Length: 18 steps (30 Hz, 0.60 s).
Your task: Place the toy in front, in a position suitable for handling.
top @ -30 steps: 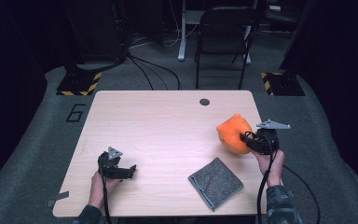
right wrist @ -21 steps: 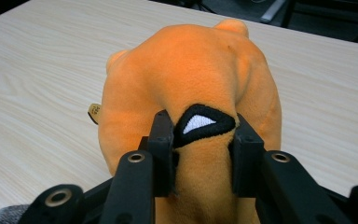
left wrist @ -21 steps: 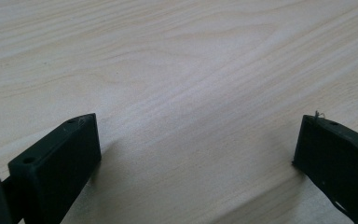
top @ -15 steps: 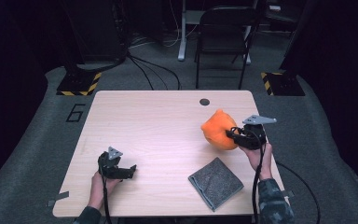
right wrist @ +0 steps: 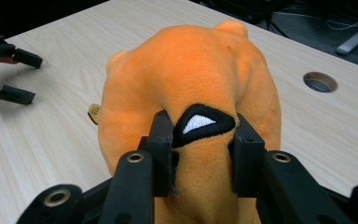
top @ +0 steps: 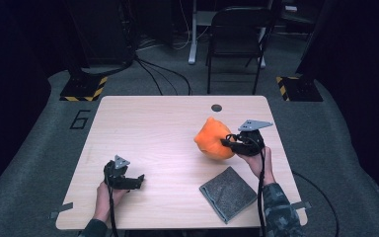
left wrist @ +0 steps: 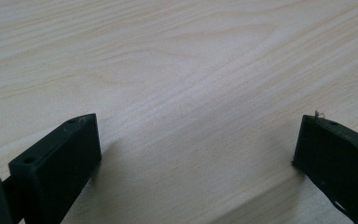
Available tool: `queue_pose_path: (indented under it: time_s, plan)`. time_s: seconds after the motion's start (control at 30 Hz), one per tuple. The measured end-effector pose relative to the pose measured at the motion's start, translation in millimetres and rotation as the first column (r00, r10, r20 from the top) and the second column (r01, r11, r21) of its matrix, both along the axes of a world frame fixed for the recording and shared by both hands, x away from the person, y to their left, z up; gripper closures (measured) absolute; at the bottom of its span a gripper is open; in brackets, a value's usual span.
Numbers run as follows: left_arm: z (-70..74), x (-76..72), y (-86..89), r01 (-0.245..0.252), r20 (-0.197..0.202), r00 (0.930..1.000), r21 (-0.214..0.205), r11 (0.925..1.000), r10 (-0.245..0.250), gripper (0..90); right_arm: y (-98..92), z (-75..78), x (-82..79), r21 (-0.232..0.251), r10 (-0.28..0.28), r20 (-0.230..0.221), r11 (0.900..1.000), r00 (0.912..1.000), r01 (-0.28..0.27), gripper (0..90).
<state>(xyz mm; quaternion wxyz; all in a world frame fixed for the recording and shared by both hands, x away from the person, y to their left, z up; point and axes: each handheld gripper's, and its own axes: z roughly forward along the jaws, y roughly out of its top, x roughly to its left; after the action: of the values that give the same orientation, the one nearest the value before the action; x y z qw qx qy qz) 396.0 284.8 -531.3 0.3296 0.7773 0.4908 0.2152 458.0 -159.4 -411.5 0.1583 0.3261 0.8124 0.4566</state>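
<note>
The right gripper view shows what the high view cannot: the right gripper (right wrist: 200, 154) pinches a fold of the orange plush toy (right wrist: 191, 93) between its two black jaws, right at a black-and-white stitched patch (right wrist: 200, 123), and a small tan tag (right wrist: 94, 112) pokes out at the toy's left side. In the high view, the plush toy (top: 213, 139) sits right of the frame's centre over the wooden table (top: 158, 128), directly left of the right gripper (top: 228, 143). A folded grey cloth (top: 228, 193) lies below it, apart from it, toward the lower right. The left gripper (top: 137, 180) rests at the lower left, well apart from the toy. The left gripper view shows its jaws spread wide over bare wood, grasping nothing.
</note>
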Motion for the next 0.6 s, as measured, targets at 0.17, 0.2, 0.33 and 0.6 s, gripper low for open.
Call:
queue_pose_path:
  time_s: [0.17,0.2,0.33,0.6]
  plan:
    - [-0.1,-0.2,-0.3,-0.004,0.001,1.0000,-0.002,1.0000,0.004,0.4,8.4,-5.3,6.0,-0.010,0.051,0.001,0.9987,0.9987,-0.051,66.3]
    - [-0.1,-0.2,-0.3,-0.004,0.001,1.0000,-0.002,1.0000,0.004,0.4,10.4,-6.7,6.7,-0.013,0.055,-0.004,0.9984,0.9985,-0.055,66.3]
    - [0.0,-0.2,-0.3,-0.003,0.001,1.0000,-0.001,1.0000,0.003,0.3,22.6,-12.4,10.1,-0.030,0.111,-0.002,0.9933,0.9938,-0.111,66.3]
    - [-0.3,-1.9,-0.2,-0.007,0.004,1.0000,0.000,1.0000,0.008,0.4,53.7,-21.2,11.2,-0.027,0.208,-0.019,0.9776,0.9779,-0.209,66.0]
